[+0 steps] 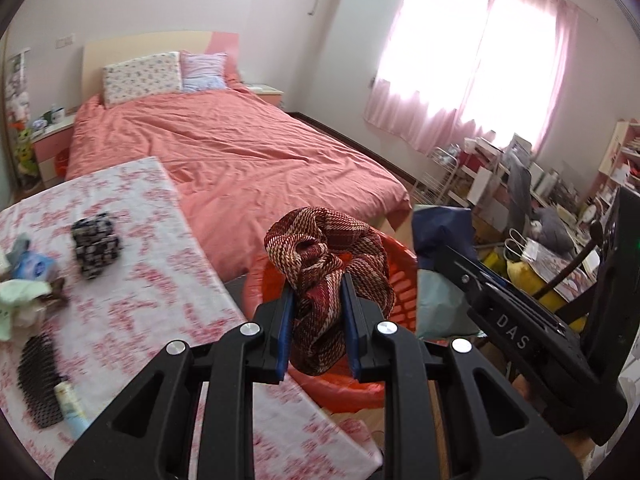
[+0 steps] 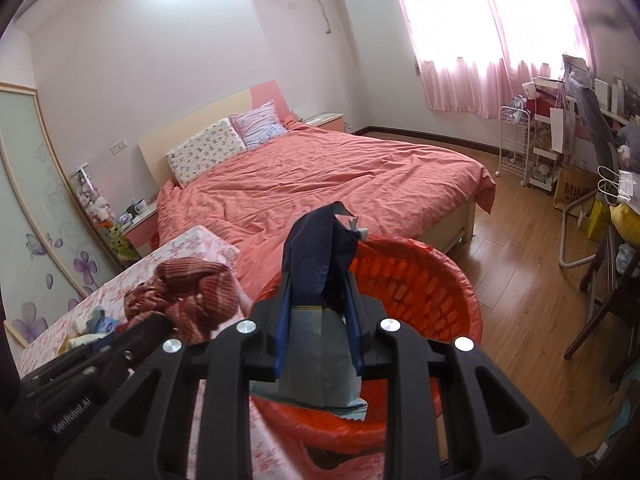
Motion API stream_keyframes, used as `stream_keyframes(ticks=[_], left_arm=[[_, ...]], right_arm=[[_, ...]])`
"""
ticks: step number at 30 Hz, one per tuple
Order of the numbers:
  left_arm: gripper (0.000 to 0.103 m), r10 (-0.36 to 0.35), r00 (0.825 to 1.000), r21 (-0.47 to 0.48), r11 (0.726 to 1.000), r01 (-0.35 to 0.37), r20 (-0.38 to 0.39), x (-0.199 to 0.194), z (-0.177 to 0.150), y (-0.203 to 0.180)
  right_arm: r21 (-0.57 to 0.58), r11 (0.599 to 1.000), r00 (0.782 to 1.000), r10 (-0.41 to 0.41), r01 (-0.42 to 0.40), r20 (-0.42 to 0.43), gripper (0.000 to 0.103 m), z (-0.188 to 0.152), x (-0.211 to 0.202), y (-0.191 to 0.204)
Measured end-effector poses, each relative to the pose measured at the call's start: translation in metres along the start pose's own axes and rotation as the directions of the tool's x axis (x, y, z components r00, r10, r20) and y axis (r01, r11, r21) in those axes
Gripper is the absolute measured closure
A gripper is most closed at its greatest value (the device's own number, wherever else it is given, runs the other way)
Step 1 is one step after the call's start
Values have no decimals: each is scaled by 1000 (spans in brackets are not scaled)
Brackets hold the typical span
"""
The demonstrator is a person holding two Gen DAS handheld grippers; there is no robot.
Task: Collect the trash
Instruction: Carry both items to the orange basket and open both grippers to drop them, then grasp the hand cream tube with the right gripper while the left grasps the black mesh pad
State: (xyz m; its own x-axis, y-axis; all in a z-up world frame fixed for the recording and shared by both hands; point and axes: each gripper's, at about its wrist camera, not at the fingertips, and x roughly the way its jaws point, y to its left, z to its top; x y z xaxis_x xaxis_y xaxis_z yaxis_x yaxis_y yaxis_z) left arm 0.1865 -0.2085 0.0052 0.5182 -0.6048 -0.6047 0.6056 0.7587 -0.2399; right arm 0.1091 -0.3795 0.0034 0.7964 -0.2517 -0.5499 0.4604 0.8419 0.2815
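My left gripper (image 1: 318, 286) is shut on a crumpled red-and-cream woven cloth (image 1: 326, 256) and holds it above the orange basket (image 1: 404, 280). My right gripper (image 2: 318, 284) is shut on a dark navy and pale teal wrapper bag (image 2: 316, 256), also above the orange basket (image 2: 420, 280). The woven cloth also shows in the right wrist view (image 2: 184, 292), with the left gripper's body below it. The right gripper's body and the bag (image 1: 440, 228) show in the left wrist view.
A floral-covered table (image 1: 140, 280) holds a black patterned bundle (image 1: 96, 248), a blue packet (image 1: 34, 266), pale green cloth (image 1: 20, 300), a black mesh item (image 1: 38, 384) and a small tube (image 1: 72, 406). A pink bed (image 1: 240, 156) lies behind. Cluttered shelves (image 1: 540, 200) stand at the right.
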Motion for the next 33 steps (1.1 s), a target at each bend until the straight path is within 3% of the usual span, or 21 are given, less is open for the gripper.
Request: stream_keyframes(ticks=[2, 4, 8, 12, 18, 24, 33], left_arm=[[78, -5, 1000, 13, 1000, 5, -13, 12, 2, -6], [66, 11, 1000, 16, 1000, -10, -22, 23, 1, -9], [53, 35, 997, 14, 999, -34, -63, 38, -3, -6], [39, 78, 994, -4, 997, -79, -76, 34, -8, 7], [22, 201, 978, -16, 979, -202, -48, 9, -20, 30], [18, 331, 944, -39, 943, -331, -13, -26, -33, 72], [15, 525, 851, -184, 836, -517, -1, -88, -62, 158]], right_arm=[[12, 1000, 1000, -7, 7, 0, 76, 3, 6, -5], [33, 999, 1000, -11, 11, -3, 71, 6, 17, -14], [56, 998, 999, -24, 26, -27, 54, 6, 33, -24], [44, 998, 999, -41, 42, -33, 43, 1, 36, -25], [-11, 998, 998, -58, 58, -32, 33, -9, 30, -7], [-73, 997, 999, -33, 30, -39, 30, -19, 19, 21], [-241, 969, 993, 27, -53, -111, 30, -56, 16, 110]])
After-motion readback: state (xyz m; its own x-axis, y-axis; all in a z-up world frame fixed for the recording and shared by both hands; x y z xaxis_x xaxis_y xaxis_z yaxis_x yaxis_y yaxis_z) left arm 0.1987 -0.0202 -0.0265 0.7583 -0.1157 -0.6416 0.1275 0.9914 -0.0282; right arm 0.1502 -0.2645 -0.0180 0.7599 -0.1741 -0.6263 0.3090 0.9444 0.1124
